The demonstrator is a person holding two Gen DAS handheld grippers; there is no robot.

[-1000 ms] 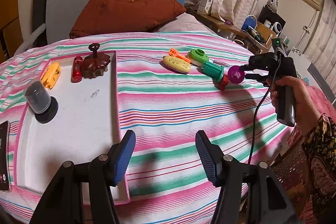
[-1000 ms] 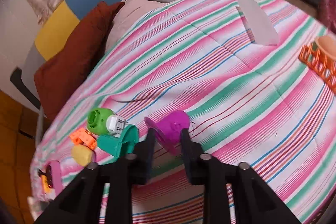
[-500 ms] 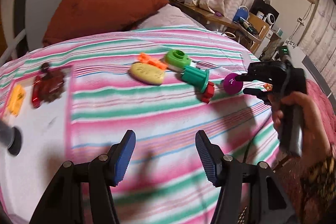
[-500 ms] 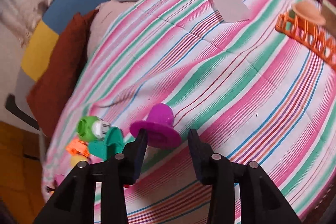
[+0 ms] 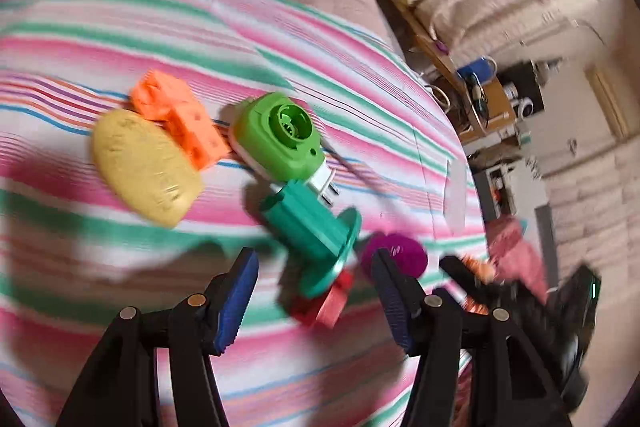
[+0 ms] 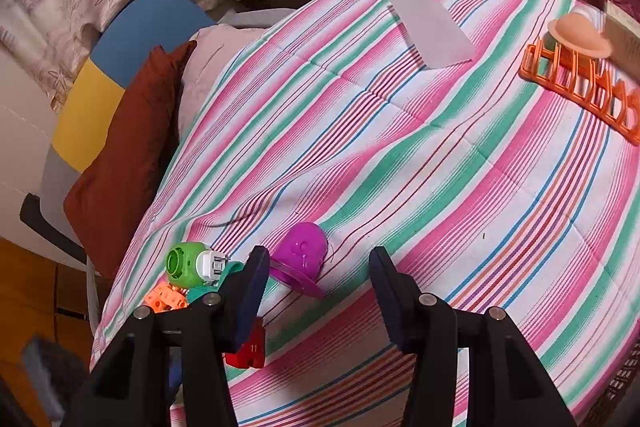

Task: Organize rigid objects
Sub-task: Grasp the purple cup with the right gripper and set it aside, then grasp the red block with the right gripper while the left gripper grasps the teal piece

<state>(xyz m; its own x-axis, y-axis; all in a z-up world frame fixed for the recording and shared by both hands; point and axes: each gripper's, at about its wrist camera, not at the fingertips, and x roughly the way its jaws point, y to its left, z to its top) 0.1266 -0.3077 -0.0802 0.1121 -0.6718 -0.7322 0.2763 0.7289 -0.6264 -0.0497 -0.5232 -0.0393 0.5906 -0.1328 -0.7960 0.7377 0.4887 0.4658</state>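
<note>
While just opening, right gripper (image 6: pixel 316 283) tilted down, purple piece (image 6: pixel 302 255) released.

Toy cluster (image 5: pixel 280 163) crowds left; striped bedspread (image 6: pixel 460 187) bare rightward.

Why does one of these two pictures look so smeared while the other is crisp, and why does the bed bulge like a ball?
Left wrist view: motion blur smears the striped bedspread, the yellow oval toy and the room at right. Right wrist view: sharp, so the purple plastic cup and orange plastic rack read clearly. Both views: the fisheye lens bows the flat bed and darkens the corners.
</note>
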